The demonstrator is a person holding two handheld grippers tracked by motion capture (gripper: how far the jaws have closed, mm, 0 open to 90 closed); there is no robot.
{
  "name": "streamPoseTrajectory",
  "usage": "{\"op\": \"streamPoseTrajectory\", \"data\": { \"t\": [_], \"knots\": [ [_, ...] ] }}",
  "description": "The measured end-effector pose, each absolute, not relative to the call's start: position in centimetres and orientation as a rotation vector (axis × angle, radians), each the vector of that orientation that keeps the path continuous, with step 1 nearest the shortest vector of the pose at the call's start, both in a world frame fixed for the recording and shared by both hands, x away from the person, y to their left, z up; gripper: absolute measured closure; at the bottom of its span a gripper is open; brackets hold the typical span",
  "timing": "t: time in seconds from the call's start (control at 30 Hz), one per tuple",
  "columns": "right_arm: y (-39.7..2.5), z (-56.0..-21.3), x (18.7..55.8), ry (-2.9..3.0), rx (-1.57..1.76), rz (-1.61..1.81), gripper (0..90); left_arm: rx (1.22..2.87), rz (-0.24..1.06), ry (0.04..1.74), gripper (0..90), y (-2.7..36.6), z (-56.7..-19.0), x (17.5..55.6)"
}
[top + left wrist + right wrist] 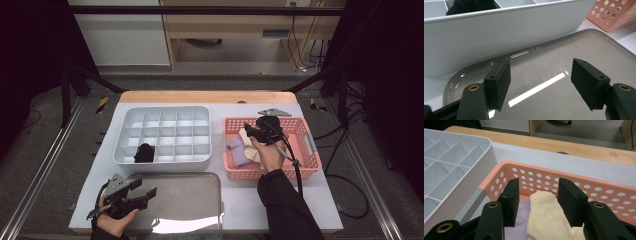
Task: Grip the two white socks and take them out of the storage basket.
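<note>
A pink perforated basket (307,150) at the right holds a cream cloth (544,217) and a lavender cloth (522,222). My right gripper (537,192) hangs open just above the cream cloth, one jaw to each side of its upper fold; in the high view my right gripper (248,131) is over the basket's left half. A white divided organizer (165,112) sits at the centre, with a black bundle (144,153) in a front-left compartment. My left gripper (540,75) is open and empty over a grey metal tray (574,50), near that tray's front-left corner (146,187).
The organizer's tall front wall (499,32) stands close beyond the left jaws. The basket's corner (616,12) lies past the tray's right edge. A small grey metal plate (274,112) lies behind the basket. The table's wooden far edge (205,96) runs along the back.
</note>
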State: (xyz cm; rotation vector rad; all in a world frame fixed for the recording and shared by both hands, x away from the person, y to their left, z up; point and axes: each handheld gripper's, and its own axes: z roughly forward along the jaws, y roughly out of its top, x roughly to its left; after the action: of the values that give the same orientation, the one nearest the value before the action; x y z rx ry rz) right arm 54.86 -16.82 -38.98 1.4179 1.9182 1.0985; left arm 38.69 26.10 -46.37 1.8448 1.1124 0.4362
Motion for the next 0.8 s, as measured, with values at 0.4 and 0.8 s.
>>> {"op": "streamPoseTrajectory", "data": {
  "t": [0.4,0.8],
  "knots": [
    [-15.8,-41.5,56.5,1.978,1.458,1.017,53.4,1.844,0.432,1.112,31.2,26.2,-46.4,38.7],
    [-15.7,-43.4,57.2,2.002,1.509,0.934,52.8,1.849,0.435,1.11,31.2,26.1,-46.4,38.7]
  ]
}}
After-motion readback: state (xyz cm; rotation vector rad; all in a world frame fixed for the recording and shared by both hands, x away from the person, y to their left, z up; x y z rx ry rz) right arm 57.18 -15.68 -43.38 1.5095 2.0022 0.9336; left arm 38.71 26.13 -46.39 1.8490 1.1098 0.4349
